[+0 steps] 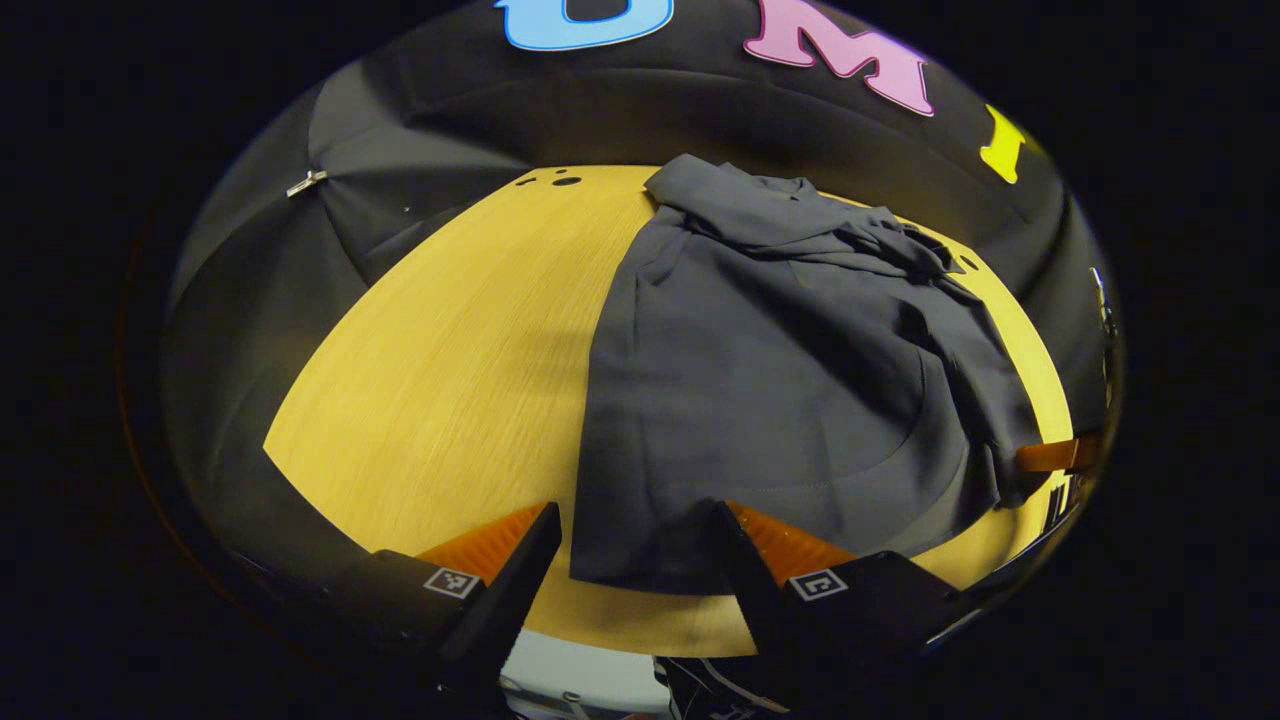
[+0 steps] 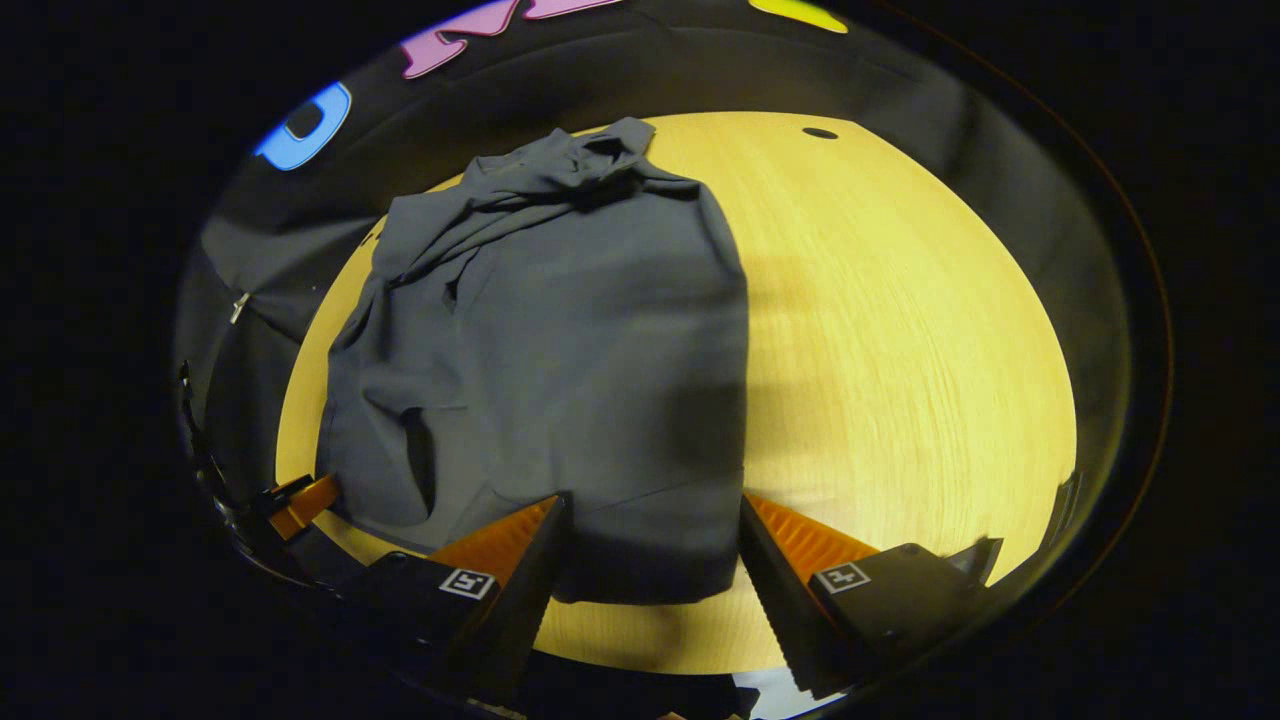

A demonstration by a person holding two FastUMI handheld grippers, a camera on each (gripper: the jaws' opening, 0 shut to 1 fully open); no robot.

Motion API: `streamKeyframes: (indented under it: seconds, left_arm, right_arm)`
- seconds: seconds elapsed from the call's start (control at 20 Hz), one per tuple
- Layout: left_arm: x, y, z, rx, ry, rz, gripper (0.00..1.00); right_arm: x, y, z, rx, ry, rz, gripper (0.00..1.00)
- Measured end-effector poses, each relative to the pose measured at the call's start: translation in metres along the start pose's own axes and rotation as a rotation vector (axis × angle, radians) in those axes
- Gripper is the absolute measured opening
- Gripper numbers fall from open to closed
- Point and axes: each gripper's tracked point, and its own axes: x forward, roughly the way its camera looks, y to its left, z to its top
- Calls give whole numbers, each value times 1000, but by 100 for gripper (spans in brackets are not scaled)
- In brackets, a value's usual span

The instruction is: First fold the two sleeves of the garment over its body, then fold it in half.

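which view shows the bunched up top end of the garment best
The left gripper view: the garment has its rumpled top end larger and clearer there. The right gripper view shows that bunched end smaller, near the table's far edge.

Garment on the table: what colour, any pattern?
Plain dark grey garment, no pattern visible. Shows best in the right gripper view, lying on the yellow wood-grain table.

You're working a dark grey garment (image 1: 780, 400) of thin, matt woven cloth, softly creased, lying on a table (image 1: 450, 380) of pale wood with fine straight grain and a smooth, faintly satin finish.
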Motion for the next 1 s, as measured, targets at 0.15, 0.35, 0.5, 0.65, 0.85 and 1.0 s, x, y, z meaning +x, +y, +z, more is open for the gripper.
streamKeyframes:
  seconds: [0.15, 0.35, 0.5, 0.65, 0.85, 1.0]
  left_arm:
    - [0, 1, -2, 9, 2, 0, 96]
    - [3, -1, -1, 13, 13, -18, 96]
    - [8, -10, 2, 34, 27, -37, 99]
    - [7, -18, 3, 29, 17, -29, 72]
    - [5, -36, 3, 21, 8, -45, 32]
    - [2, -57, 4, -46, 25, -131, 6]
  right_arm:
    - [2, 11, -3, -67, 19, 5, 99]
    - [9, 11, -4, -192, 24, -56, 97]
    - [9, 16, -4, -227, 31, -56, 84]
    - [13, 20, 2, -130, 23, -27, 56]
    - [14, 29, 8, -6, 20, 100, 13]
    - [17, 30, 11, 24, 9, 161, 6]
